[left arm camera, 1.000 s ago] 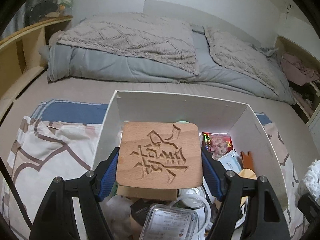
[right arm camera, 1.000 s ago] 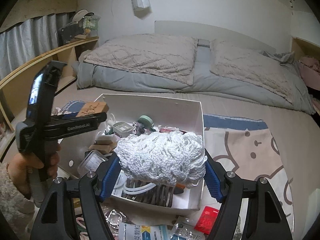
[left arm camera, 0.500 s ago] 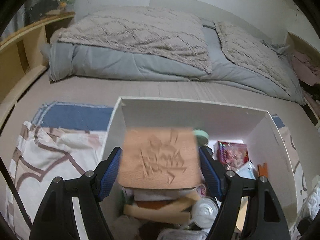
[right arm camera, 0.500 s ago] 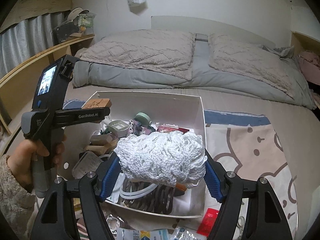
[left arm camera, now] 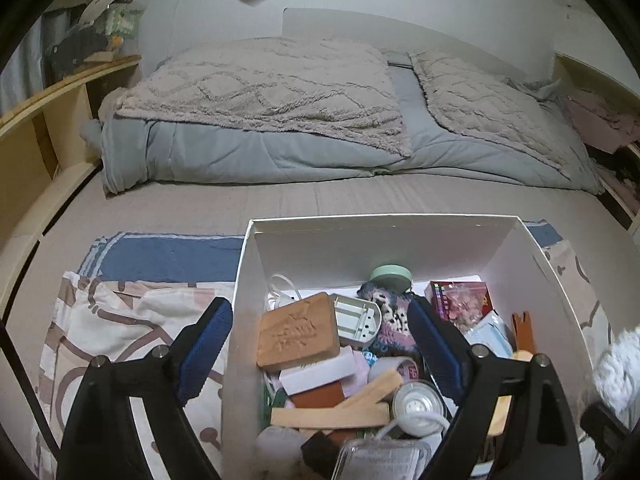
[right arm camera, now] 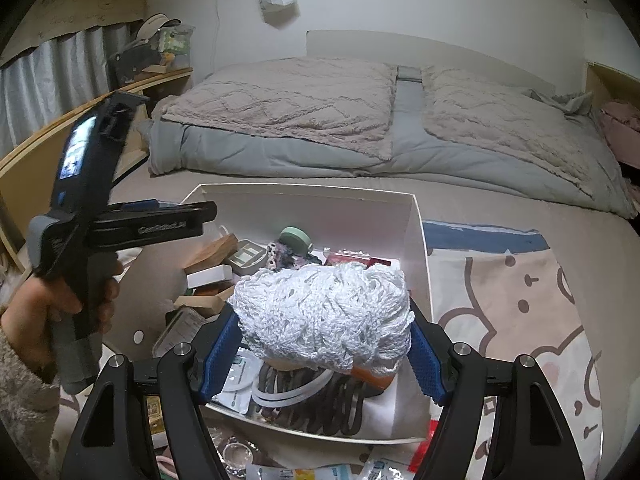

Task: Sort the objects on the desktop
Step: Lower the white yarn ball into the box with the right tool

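A white cardboard box on the bed holds several small objects. The carved wooden coaster lies tilted on the pile inside it, and shows edge-on in the right wrist view. My left gripper is open and empty above the box's left part; it also shows in the right wrist view. My right gripper is shut on a white knitted bundle and holds it above the near side of the box.
The box contains a green round tin, a red packet, a white plug, wooden sticks and cables. Loose packets lie in front of it. A patterned cloth covers the bed; folded quilts lie behind.
My left gripper opened and let go of the wooden coaster, which dropped onto the pile in the box. The right gripper has kept hold of the white bundle, shifting slightly.
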The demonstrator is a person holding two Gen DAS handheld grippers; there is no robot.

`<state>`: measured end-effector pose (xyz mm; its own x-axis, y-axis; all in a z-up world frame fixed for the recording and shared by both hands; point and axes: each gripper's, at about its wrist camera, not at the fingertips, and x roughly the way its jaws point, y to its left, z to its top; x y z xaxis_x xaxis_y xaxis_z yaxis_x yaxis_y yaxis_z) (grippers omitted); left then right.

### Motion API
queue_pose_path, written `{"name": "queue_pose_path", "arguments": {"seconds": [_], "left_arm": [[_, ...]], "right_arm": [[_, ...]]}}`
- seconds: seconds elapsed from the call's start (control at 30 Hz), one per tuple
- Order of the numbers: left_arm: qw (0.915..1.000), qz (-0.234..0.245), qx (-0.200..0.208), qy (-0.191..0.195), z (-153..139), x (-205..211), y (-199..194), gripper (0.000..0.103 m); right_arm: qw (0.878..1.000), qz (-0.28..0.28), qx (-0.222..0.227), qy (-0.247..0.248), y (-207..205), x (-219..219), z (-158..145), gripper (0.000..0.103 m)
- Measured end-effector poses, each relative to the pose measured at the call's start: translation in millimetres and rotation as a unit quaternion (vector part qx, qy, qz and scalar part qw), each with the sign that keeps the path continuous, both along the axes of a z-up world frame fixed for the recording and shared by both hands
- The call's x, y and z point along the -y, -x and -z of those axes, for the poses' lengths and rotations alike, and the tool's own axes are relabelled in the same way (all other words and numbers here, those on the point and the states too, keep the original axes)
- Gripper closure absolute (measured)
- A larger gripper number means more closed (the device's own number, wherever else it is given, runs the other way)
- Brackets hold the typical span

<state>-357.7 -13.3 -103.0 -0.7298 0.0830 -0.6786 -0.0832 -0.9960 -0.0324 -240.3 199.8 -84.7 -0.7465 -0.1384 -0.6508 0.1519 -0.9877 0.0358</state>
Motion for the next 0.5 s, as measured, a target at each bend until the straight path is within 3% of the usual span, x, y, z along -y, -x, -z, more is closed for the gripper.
{"name": "queue_pose_path", "arguments": {"seconds": [0.5], "left_arm": [[0.9989, 0.025, -0.04, 0.004, 1, 3, -36, 0.004]], "right_arm": [[1.0, 0.003, -0.017, -0.017, 17, 15, -3, 0.028]]}}
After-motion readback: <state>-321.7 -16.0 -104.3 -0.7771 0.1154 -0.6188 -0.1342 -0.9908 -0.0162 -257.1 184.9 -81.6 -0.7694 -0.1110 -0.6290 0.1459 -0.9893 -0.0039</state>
